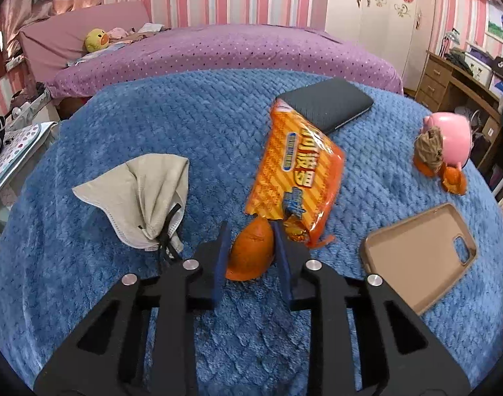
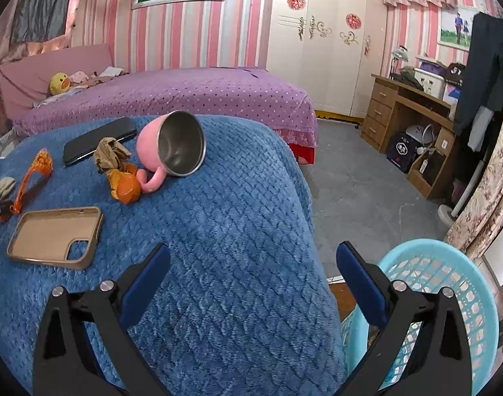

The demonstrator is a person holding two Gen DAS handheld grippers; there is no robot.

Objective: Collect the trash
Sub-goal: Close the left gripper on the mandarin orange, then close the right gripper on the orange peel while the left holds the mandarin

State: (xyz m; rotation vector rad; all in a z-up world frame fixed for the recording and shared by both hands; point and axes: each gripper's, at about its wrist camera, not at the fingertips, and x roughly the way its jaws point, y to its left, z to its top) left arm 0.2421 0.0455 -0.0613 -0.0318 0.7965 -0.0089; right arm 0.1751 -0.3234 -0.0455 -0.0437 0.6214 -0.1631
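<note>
My left gripper is shut on a piece of orange peel, which sits between its blue pads on the blue blanket. An orange snack wrapper lies just beyond the peel, and a used face mask lies to the left. More orange peel and a crumpled brown wad rest by a pink mug at the right. My right gripper is open and holds nothing, above the blanket's edge. A light blue trash basket stands on the floor under its right finger.
A black phone lies partly under the wrapper's far end. A tan phone case lies open side up at the right. The tipped pink mug faces the right wrist camera. A purple bed and a wooden desk stand beyond.
</note>
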